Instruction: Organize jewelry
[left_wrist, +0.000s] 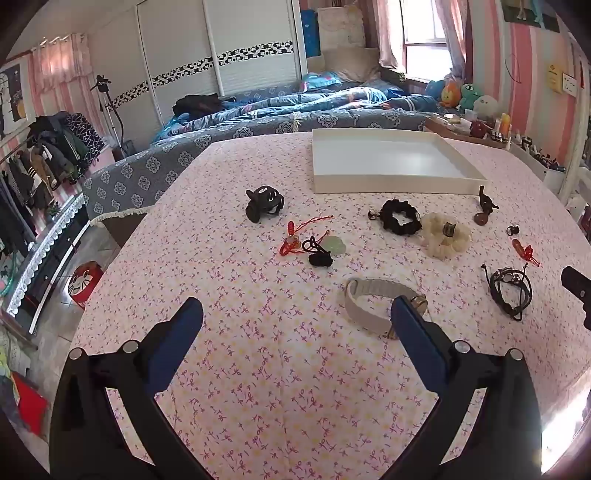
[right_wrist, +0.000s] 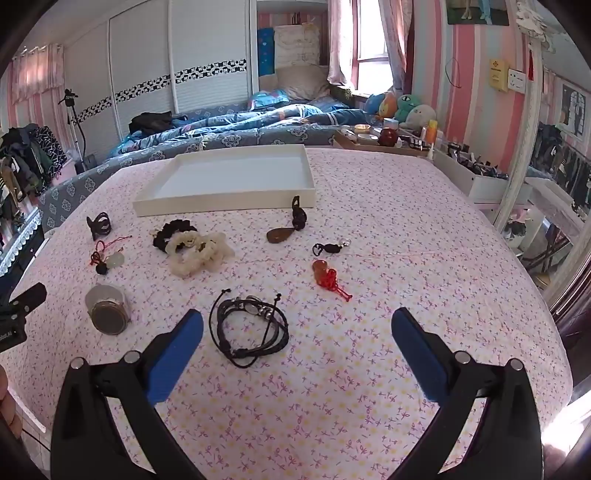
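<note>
Jewelry lies scattered on a pink floral tablecloth in front of an empty white tray (left_wrist: 395, 162) (right_wrist: 229, 181). A watch with a beige band (left_wrist: 373, 299) (right_wrist: 107, 308) lies just ahead of my left gripper (left_wrist: 297, 314), which is open and empty. A black cord bracelet (right_wrist: 249, 325) (left_wrist: 511, 291) lies just ahead of my right gripper (right_wrist: 297, 325), also open and empty. Farther off lie a black scrunchie (left_wrist: 400, 216), a cream scrunchie (left_wrist: 445, 236) (right_wrist: 197, 251), a black hair clip (left_wrist: 264, 203) (right_wrist: 99, 224), a red-cord jade pendant (left_wrist: 317, 245), a red knot charm (right_wrist: 330, 278) and a brown pendant (right_wrist: 282, 232).
A bed with blue bedding (left_wrist: 280, 118) runs behind the table. A wooden tray of bottles and small items (right_wrist: 384, 138) sits at the back right corner. A clothes rack (left_wrist: 44, 155) stands at left. The table edge drops off on the left and right.
</note>
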